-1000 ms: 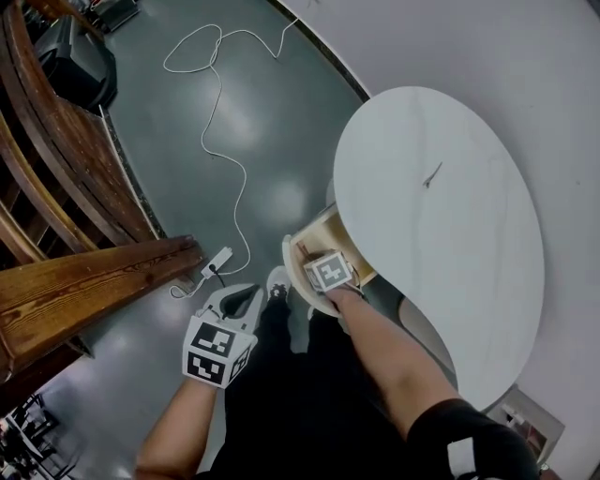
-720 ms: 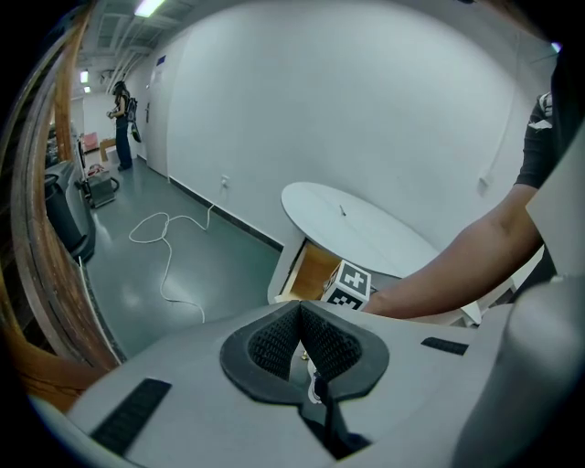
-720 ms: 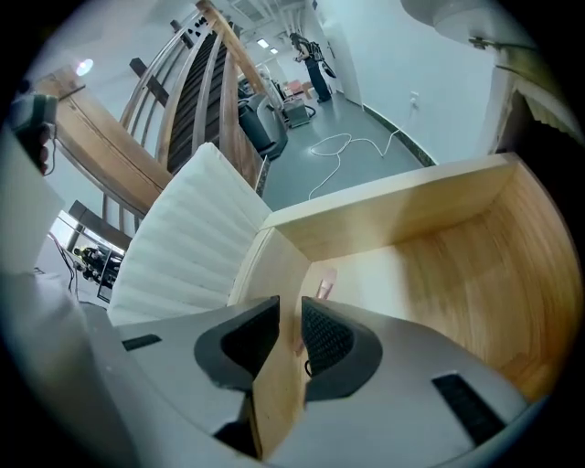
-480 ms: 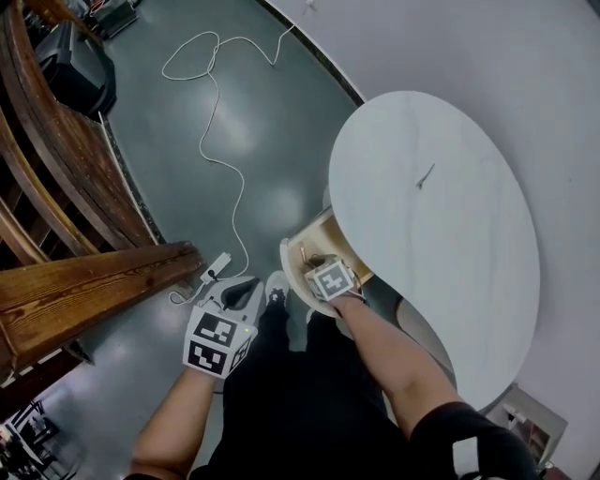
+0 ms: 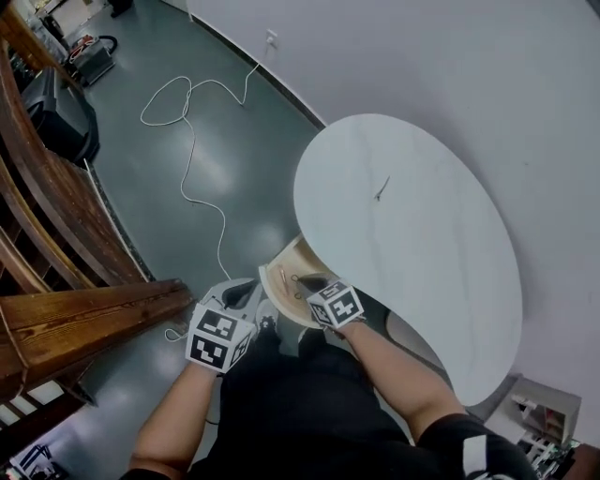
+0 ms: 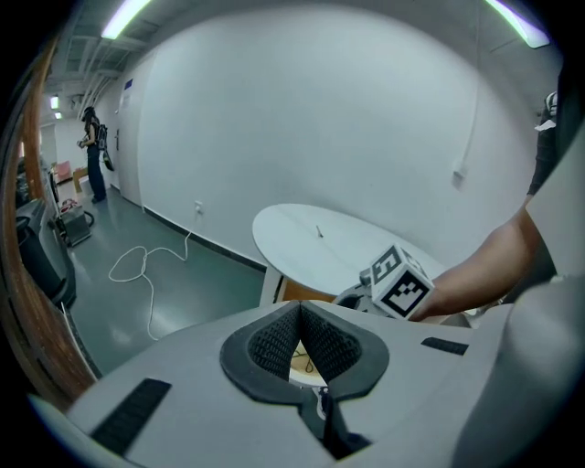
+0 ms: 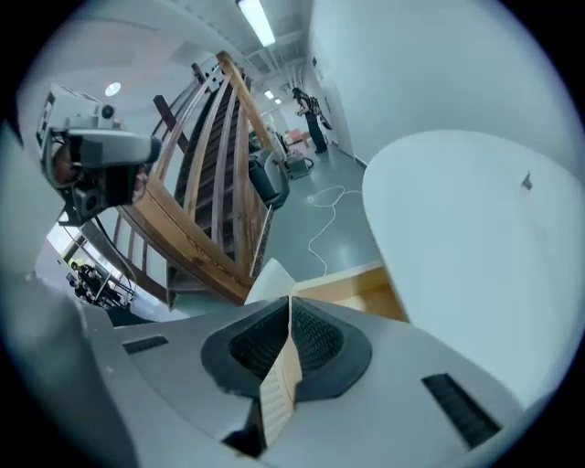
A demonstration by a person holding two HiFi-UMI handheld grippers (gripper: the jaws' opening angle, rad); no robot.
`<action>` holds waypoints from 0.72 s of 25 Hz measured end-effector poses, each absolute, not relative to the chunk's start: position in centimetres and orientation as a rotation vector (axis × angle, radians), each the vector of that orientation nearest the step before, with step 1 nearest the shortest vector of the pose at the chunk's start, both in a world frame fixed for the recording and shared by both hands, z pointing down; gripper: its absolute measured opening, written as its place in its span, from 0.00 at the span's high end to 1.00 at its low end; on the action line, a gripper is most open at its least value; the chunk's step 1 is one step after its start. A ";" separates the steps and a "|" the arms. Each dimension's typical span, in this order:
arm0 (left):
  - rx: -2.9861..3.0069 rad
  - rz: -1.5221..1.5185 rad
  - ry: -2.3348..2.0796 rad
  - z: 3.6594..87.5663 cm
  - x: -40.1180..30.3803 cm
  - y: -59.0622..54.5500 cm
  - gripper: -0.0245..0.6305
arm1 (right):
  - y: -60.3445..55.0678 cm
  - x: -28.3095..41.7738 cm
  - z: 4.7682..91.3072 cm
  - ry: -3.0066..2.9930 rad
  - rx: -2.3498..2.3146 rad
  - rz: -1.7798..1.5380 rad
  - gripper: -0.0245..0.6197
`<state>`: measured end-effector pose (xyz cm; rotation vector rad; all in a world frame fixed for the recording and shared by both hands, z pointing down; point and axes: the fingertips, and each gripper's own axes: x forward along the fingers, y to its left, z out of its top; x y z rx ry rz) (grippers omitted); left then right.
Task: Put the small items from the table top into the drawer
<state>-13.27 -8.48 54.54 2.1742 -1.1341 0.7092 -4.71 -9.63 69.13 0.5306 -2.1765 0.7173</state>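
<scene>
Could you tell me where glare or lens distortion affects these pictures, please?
Head view: soft glare patches on the shiny floor; table evenly lit. Left gripper view: fisheye bending, dark corners, a bright ceiling light. Right gripper view: the same bending, so the wooden rails curve.

The table (image 5: 431,262) top is white with faint grey veining, and a small dark sliver (image 5: 382,188) lies towards its far edge. The drawer (image 5: 281,274) under the table's near edge is pale honey-coloured wood, and its thin edge shows light layered stripes in the right gripper view. The left gripper (image 6: 300,315) and the right gripper (image 7: 290,315) are light grey with dark grey ribbed pads (image 6: 270,343). Each carries a white cube (image 5: 218,338) printed with black square markers. The floor (image 5: 253,178) is glossy dark grey-green, crossed by a white cable (image 5: 184,183). The wall (image 5: 422,56) is off-white. The railing (image 5: 66,309) is reddish-brown wood. The person's trousers (image 5: 291,412) are black.
</scene>
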 end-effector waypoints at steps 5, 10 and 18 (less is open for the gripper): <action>2.249 0.708 -1.094 53.1 -11.3 -10.1 0.94 | -10.3 -3.3 62.1 -2.316 0.639 0.718 0.95; 2.310 0.699 -1.048 51.8 -9.1 -11.6 0.94 | -11.0 -0.6 56.8 -2.395 0.746 0.693 0.95; 2.399 0.717 -0.983 50.6 -5.8 -12.7 0.94 | -12.8 5.1 54.2 -2.390 0.960 0.655 0.95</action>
